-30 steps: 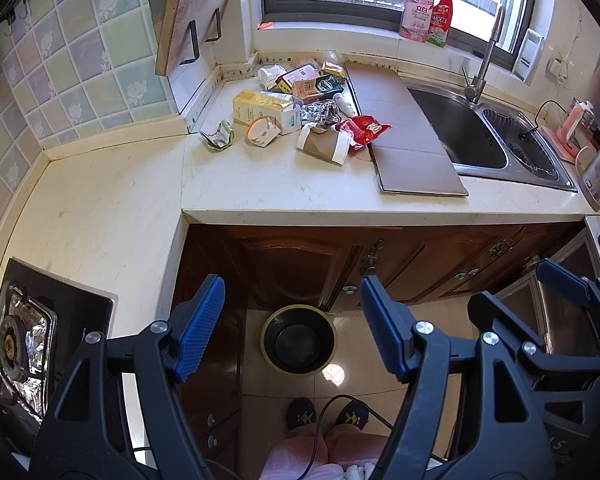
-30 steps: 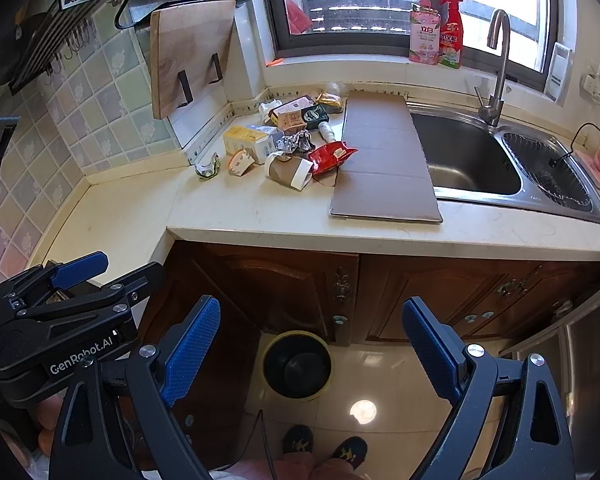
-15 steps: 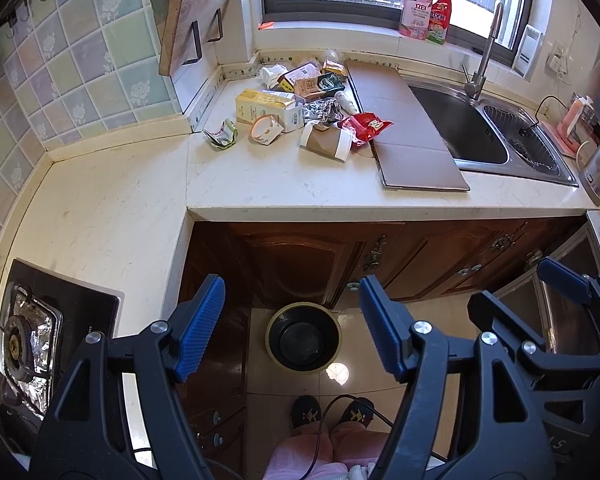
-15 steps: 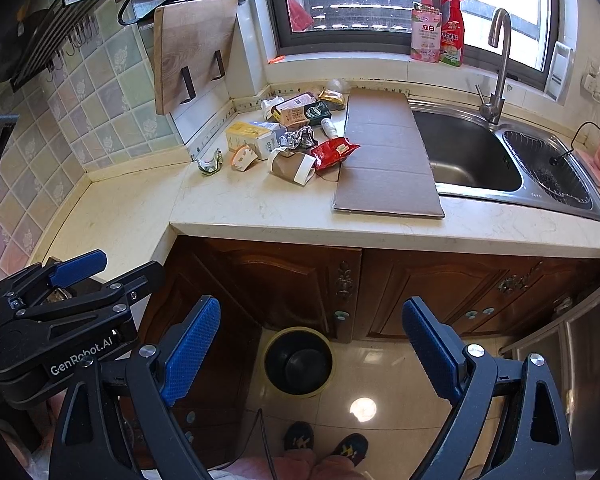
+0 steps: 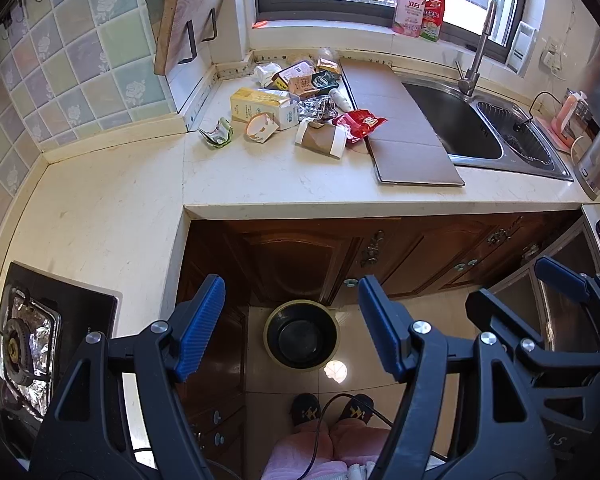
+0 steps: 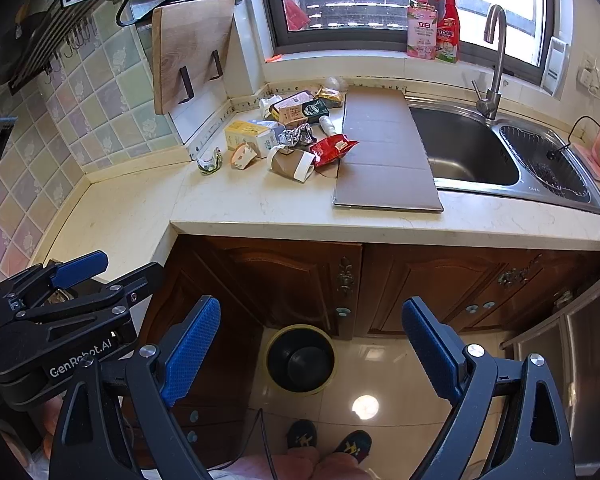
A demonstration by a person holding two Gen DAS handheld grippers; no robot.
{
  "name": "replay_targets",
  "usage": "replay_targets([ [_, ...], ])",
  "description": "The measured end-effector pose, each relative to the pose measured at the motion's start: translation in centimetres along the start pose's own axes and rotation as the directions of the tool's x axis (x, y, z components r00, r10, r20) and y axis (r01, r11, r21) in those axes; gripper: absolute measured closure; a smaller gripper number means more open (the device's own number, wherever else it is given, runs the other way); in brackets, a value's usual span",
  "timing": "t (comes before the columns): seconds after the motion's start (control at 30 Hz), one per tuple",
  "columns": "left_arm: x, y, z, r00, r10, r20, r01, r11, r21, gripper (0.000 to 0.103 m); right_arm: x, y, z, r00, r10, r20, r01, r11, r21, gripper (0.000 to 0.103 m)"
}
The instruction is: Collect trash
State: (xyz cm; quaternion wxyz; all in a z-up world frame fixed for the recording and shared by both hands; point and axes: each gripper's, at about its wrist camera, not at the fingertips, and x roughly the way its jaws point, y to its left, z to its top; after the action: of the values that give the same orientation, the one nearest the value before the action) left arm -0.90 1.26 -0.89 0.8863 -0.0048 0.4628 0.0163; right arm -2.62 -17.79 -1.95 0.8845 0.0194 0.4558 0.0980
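- 2 wrist views look down on the same corner kitchen; both grippers stand released with nothing between their blue pads: left gripper [image 5: 292, 328], right gripper [image 6: 312, 344].
- Only the left wrist view shows the foil-lined gas burner [image 5: 20, 344] at lower left; the right gripper's frame fills its right edge.
- Only the right wrist view shows the hanging rack [image 6: 52, 36] and pot above the cutting board [image 6: 188, 52].
- Trash pile [image 5: 296, 108] lies on the cream countertop [image 5: 260, 184] near the back wall: yellow carton, crushed foil, brown paper cup [image 5: 320, 138], red wrapper [image 5: 360, 124].
- Red wrapper overlaps the flat cardboard sheet [image 5: 404, 136], which sits just beside the steel sink [image 5: 460, 124].
- Black bin [image 5: 302, 334] stands on the tiled floor before brown cabinet doors, near the person's shoes.
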Motion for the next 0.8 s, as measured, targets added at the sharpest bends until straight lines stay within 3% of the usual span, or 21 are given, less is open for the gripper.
replay_targets([
  [0.8,-0.09,0.59,0.93,1.0,-0.019,0.007,0.019,1.0,0.017,0.037,-0.42,0.07,-0.03,1.0,-0.004,-0.001,0.004,1.0,0.007,0.01],
])
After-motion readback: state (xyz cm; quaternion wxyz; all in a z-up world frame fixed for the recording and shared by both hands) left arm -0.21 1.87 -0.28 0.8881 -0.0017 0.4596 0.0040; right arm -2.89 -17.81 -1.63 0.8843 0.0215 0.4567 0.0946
